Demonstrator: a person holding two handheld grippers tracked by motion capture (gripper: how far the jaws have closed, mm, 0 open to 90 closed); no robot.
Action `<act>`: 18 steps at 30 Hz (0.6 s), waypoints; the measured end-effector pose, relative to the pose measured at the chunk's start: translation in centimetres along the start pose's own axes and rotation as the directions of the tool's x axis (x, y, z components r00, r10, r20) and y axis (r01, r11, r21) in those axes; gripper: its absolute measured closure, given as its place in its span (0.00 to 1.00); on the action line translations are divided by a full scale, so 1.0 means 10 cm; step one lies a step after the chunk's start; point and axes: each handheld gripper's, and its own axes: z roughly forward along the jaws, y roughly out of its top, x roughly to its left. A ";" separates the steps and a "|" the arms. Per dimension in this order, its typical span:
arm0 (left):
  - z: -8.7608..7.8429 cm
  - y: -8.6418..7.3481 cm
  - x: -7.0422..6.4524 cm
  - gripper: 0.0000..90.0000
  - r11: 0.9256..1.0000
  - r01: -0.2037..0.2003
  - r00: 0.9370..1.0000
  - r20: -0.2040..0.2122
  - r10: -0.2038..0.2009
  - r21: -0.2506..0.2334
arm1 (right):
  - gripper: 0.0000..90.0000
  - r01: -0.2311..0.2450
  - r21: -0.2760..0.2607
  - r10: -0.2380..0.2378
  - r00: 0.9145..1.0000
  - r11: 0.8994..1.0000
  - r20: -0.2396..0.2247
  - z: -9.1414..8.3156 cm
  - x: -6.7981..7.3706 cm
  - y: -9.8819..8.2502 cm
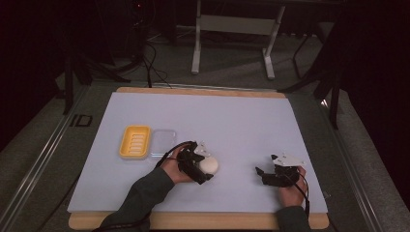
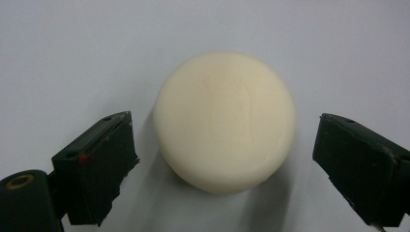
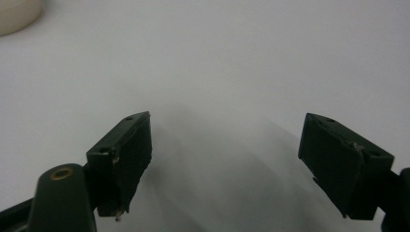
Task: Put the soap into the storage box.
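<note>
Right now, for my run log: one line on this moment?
left tongs: open, straddling soap | right tongs: open, idle | tray: empty

The high view is dim, its surroundings nearly black, the white mat [image 1: 203, 121] evenly lit. Both gripper views are bright; soft shadows fall beneath the jaws, whose near edges blur.

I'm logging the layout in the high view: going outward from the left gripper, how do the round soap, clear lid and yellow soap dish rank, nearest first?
From the left gripper:
1. Round soap, between its open jaws, untouched.
2. Clear lid, up and to the left.
3. Yellow soap dish, touching the lid's far left side.
</note>
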 end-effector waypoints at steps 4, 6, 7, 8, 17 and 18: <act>0.03 0.02 0.00 0.09 1.000 0.001 1.000 0.000 -0.001 0.004 | 0.21 0.001 0.000 -0.001 1.000 1.000 0.000 0.00 0.00 0.00; 0.05 0.03 0.00 0.09 1.000 -0.002 1.000 -0.001 0.002 0.011 | 0.21 -0.001 0.000 0.001 1.000 1.000 0.000 0.00 0.00 0.00; 0.07 0.04 0.01 0.09 1.000 -0.007 1.000 0.000 0.007 0.016 | 0.21 0.000 0.000 0.000 1.000 1.000 0.000 0.00 0.00 0.00; 0.07 0.04 0.01 0.09 1.000 -0.007 1.000 0.000 0.007 0.016 | 0.21 0.000 0.000 0.000 1.000 1.000 0.000 0.00 0.00 0.00; 0.16 0.05 0.02 0.10 1.000 0.002 1.000 0.013 -0.002 0.029 | 0.21 -0.001 -0.001 0.001 1.000 1.000 0.000 0.00 0.00 0.00; 0.17 0.06 0.02 0.10 0.999 -0.002 1.000 0.009 0.002 0.034 | 0.21 -0.001 -0.001 0.001 1.000 1.000 0.000 0.00 0.00 0.00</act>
